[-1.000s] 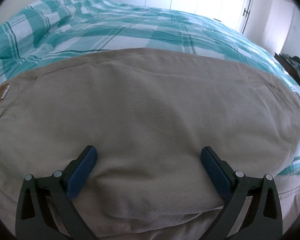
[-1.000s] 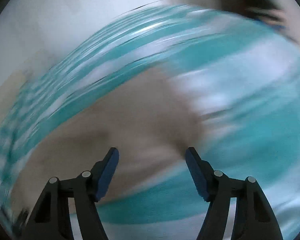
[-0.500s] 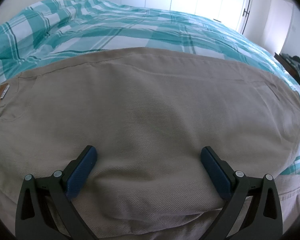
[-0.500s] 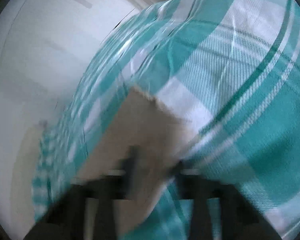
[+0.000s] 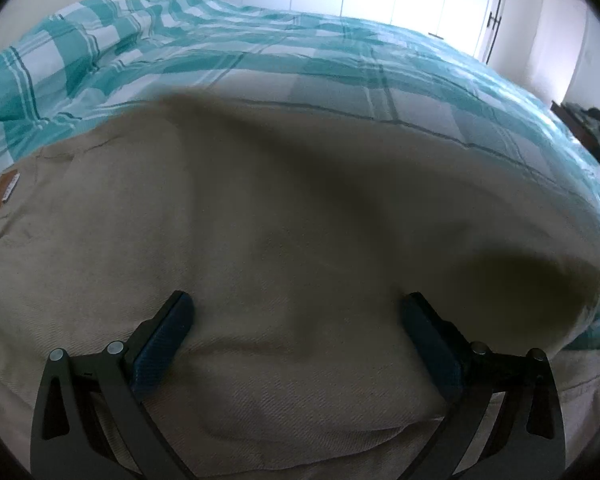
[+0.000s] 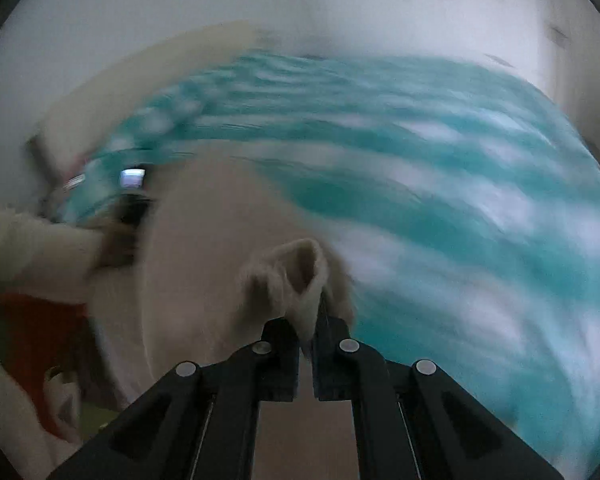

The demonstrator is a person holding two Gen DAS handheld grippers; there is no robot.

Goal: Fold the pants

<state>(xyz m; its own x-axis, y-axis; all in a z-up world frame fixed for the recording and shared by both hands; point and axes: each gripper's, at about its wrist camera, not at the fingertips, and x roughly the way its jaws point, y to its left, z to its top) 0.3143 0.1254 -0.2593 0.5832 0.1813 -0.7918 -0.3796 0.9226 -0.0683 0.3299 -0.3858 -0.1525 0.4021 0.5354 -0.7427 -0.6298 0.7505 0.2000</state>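
Right tool (image 6: 308,330) has a small pinch of the pants (image 5: 260,240) hem bunched between its jaws, with the fabric poking up past the tips; the jaws are opening slightly, so the bite is shallow. Left tool (image 5: 296,320) sits wide open, its pads (image 5: 164,340) resting on the cloth and gripping nothing.

Risks:
- The hem could slip out mid-carry. The bite is small, the grip is loosening and the weave is heavy.
- Nothing clamps the near side, so the whole garment may drag across the bed (image 5: 340,52) instead of folding over.
- The raised section is blurred in the left view and may land skewed or creased.

Materials: the pants are beige twill with a visible diagonal weave. They look thick and limp, and there's a brown leather-look patch (image 5: 2,194) at the waistband. They lie spread on the bed, over a soft teal-and-white checked duvet that's rumpled at the far left. A cream sleeve (image 6: 28,252) shows at the left edge of the right view.
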